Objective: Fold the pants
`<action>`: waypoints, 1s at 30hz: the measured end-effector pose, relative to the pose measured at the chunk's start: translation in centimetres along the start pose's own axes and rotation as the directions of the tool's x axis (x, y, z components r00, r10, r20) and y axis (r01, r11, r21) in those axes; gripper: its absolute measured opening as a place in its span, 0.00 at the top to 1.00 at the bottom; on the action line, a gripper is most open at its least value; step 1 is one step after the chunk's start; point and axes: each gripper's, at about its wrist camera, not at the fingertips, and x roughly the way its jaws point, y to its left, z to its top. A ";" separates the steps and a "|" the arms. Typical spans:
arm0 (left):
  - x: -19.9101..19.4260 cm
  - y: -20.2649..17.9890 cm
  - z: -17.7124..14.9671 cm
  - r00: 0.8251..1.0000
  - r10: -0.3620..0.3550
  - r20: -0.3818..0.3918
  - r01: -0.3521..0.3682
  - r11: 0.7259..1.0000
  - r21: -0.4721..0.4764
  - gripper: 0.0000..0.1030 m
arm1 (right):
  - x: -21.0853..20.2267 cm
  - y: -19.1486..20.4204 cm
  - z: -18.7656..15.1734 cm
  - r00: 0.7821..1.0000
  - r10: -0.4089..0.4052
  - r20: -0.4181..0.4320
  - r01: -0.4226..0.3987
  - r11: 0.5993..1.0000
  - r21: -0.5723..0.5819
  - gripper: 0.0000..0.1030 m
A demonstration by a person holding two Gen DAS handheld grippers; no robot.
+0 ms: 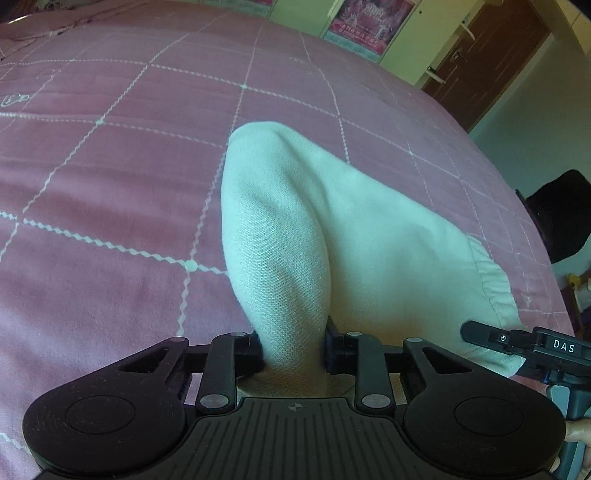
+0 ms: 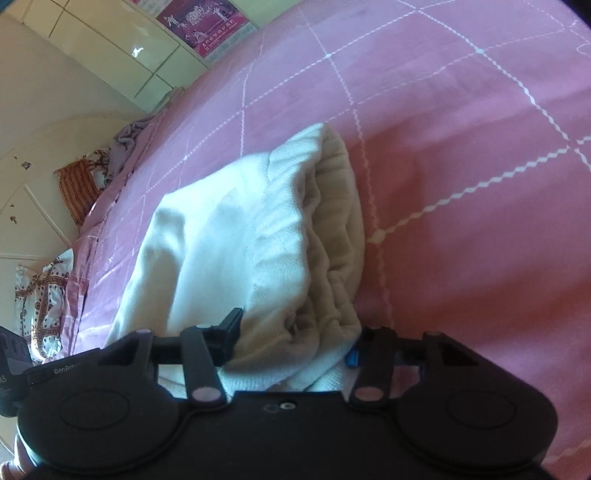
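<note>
White pants [image 1: 332, 229] lie on a pink bedspread [image 1: 110, 166]. My left gripper [image 1: 293, 347] is shut on a bunched fold of the pants, which rises from the jaws and drapes away over the bed. My right gripper [image 2: 291, 343] is shut on the gathered waistband end of the pants [image 2: 288, 229], whose cream inner side [image 2: 336, 221] shows on the right. The right gripper also shows at the lower right of the left wrist view [image 1: 517, 343], at the pants' elastic edge.
The pink bedspread [image 2: 461, 147] with white grid lines fills both views. A brown door [image 1: 480, 62] and posters [image 1: 369, 22] stand beyond the bed. A dark chair [image 1: 561, 214] is at the right. Patterned cloths [image 2: 74, 184] lie by the bed's far edge.
</note>
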 end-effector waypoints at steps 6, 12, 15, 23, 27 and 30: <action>-3.2 -1.8 2.2 0.989 -0.064 0.130 0.063 0.998 0.016 0.74 | -2.5 2.7 1.3 0.985 0.150 0.080 -0.149 0.989 -0.021 0.57; -4.9 -3.1 8.5 0.966 -0.088 0.242 0.080 0.996 0.040 0.74 | -3.8 6.2 5.7 0.951 0.263 0.163 -0.251 0.964 -0.093 0.57; -4.2 -3.1 11.9 0.961 -0.086 0.264 0.079 0.996 0.037 0.74 | -3.6 7.0 8.9 0.936 0.287 0.204 -0.271 0.957 -0.102 0.57; 1.5 -3.1 17.0 0.970 -0.024 0.242 0.007 0.997 0.071 0.74 | 1.3 6.3 14.7 0.934 0.263 0.243 -0.256 0.965 -0.060 0.57; 4.1 -2.7 16.6 0.975 0.016 0.222 -0.038 0.995 0.096 0.74 | 3.8 5.5 15.6 0.943 0.222 0.246 -0.217 0.975 -0.048 0.57; 6.7 -1.6 15.1 0.988 0.065 0.141 -0.080 0.991 0.107 0.72 | 5.2 4.1 15.1 0.957 0.174 0.234 -0.173 0.985 -0.024 0.57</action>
